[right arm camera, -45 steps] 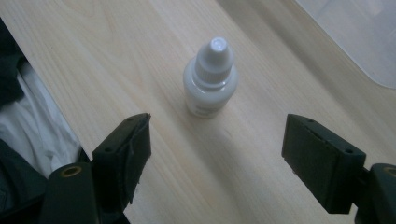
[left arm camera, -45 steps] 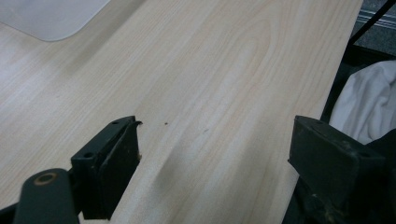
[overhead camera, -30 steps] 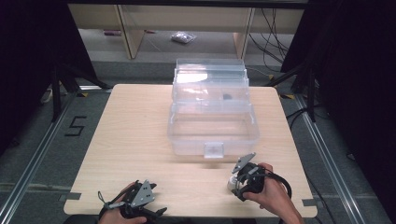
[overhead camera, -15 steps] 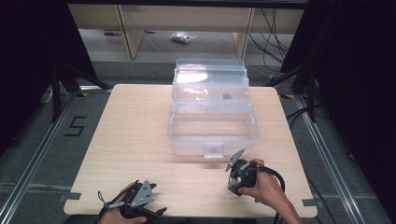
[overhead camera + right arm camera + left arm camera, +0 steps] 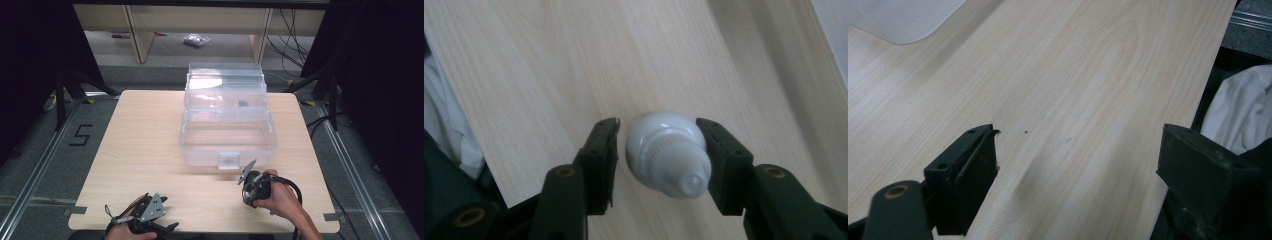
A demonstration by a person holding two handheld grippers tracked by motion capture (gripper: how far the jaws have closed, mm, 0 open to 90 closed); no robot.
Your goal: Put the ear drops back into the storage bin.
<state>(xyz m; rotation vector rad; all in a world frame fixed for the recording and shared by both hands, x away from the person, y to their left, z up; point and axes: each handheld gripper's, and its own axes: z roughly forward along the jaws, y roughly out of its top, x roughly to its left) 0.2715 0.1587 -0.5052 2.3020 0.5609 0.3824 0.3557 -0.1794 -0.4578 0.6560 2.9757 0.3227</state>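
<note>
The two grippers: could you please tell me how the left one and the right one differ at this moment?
The left gripper has its jaws wide apart over bare table; the right gripper has just been closing its jaws, now narrow around a small white capped bottle. One right jaw touches the bottle, the other stands slightly off; the left touches nothing. Both are hand-held near the table's near edge.

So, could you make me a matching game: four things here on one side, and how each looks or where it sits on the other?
1 left gripper
2 white bottle
3 box
4 table

a light wood
b see-through plastic
c empty jaws wide apart
d between the right gripper jaws

Pairs: 1-c, 2-d, 3-b, 4-a. The right jaws have just been closing around the bottle; a small gap remains on one side.
</note>
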